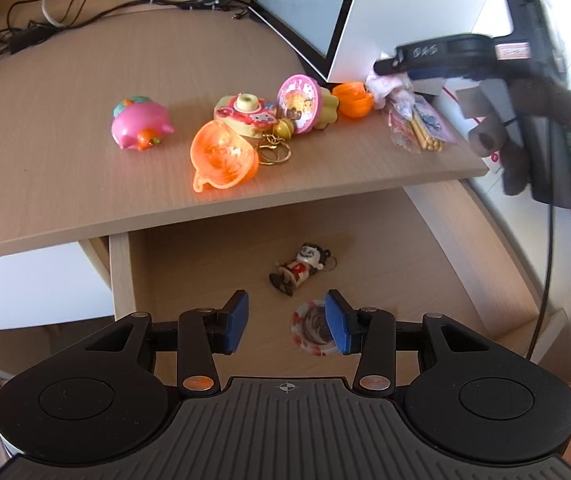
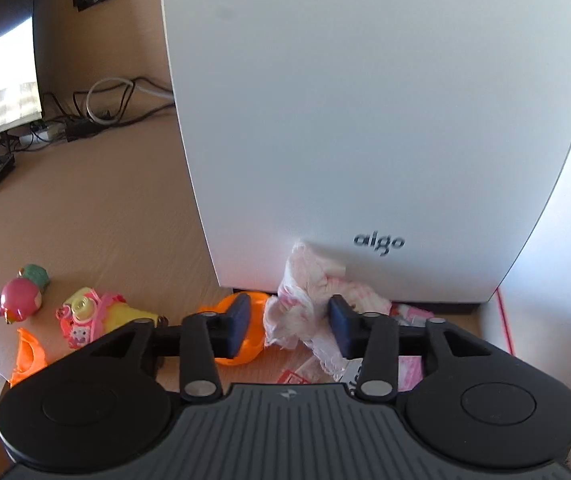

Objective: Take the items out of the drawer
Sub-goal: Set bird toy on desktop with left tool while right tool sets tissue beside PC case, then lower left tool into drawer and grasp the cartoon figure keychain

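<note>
The open drawer (image 1: pixel 465 248) holds a small cartoon figure keychain (image 1: pixel 300 268) and a round red-and-white disc (image 1: pixel 309 330). My left gripper (image 1: pixel 287 322) hovers open over the drawer front, with the disc partly behind its right finger (image 1: pixel 337 326) and the figure just beyond the tips. My right gripper (image 2: pixel 290 326) is open above the desk's right end. A crumpled pink-and-white wrapper (image 2: pixel 305 292) lies between its fingers, against the white case. In the left wrist view the right gripper (image 1: pixel 383 66) shows above that wrapper (image 1: pixel 383 84).
On the desktop (image 1: pixel 85 184) lie a pink pig toy (image 1: pixel 139 128), an orange capsule half (image 1: pixel 221 156), a toy camera (image 1: pixel 245 114), a pink round toy (image 1: pixel 299 102), another orange capsule (image 1: pixel 353 98) and a packet of sticks (image 1: pixel 421 128). A white computer case (image 2: pixel 365 120) stands behind; cables (image 1: pixel 85 0) run along the back.
</note>
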A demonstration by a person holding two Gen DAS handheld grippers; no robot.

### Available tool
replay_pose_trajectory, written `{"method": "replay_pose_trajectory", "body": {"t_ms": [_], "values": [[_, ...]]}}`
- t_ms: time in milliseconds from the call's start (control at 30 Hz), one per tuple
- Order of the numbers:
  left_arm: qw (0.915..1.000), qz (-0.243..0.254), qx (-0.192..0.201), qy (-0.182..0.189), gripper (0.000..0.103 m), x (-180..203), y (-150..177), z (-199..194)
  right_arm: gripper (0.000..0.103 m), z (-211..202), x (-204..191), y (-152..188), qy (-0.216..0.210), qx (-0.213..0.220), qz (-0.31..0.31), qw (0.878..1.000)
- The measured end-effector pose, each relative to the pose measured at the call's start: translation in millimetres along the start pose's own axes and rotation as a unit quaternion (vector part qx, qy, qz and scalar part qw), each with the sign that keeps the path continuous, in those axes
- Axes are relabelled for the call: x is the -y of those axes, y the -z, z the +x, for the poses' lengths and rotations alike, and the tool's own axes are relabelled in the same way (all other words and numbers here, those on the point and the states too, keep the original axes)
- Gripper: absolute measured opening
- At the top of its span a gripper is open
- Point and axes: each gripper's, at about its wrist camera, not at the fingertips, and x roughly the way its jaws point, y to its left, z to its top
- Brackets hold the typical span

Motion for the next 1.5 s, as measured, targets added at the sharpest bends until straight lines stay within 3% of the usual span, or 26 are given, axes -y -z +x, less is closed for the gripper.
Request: {"method": "replay_pose_trajectory", "body": {"t_ms": [267,367,467,567,700,900,1000,1067,1133,1233,1500], "values": [[0.9992,0.021,-0.011,0.034,0.046,5,2,9,0.061,-73,3,7,-0.006,0.052,0.038,0.998],[0.9972,0.053,-0.031,0.045,0.046,12,6,24,0.066,-97,1,29,-0.001,0.052,0.038,0.998],[0.993,0.088,-0.056,0.056,0.046,22,9,44,0.072,-111,-8,62,0.03,0.044,0.02,0.998],[0.9903,0.096,-0.08,0.06,0.046,29,11,65,0.072,-111,-11,96,0.036,0.009,0.018,0.999],[0.9905,0.081,-0.098,0.053,0.046,30,7,87,0.072,-108,-9,132,0.027,-0.043,0.037,0.998],[0.9925,0.019,-0.12,0.011,0.046,37,7,112,0.072,-102,-11,148,0.026,-0.06,0.02,0.998],[0.9967,-0.017,-0.08,-0.004,0.046,36,2,110,0.072,-100,-11,149,0.004,-0.076,0.015,0.997],[0.9985,0.009,-0.053,-0.01,0.046,41,-3,110,0.072,-101,-13,153,0.003,-0.076,0.006,0.997],[0.9963,0.072,-0.034,-0.032,0.046,50,-5,115,0.072,-99,-14,155,0.0,-0.078,-0.001,0.997],[0.9894,0.13,-0.039,-0.052,0.046,54,-6,131,0.072,-98,-14,156,0.0,-0.08,-0.009,0.997],[0.9904,0.107,-0.068,-0.055,0.047,46,-17,164,0.072,-91,-2,156,-0.01,-0.101,0.019,0.995]]}}
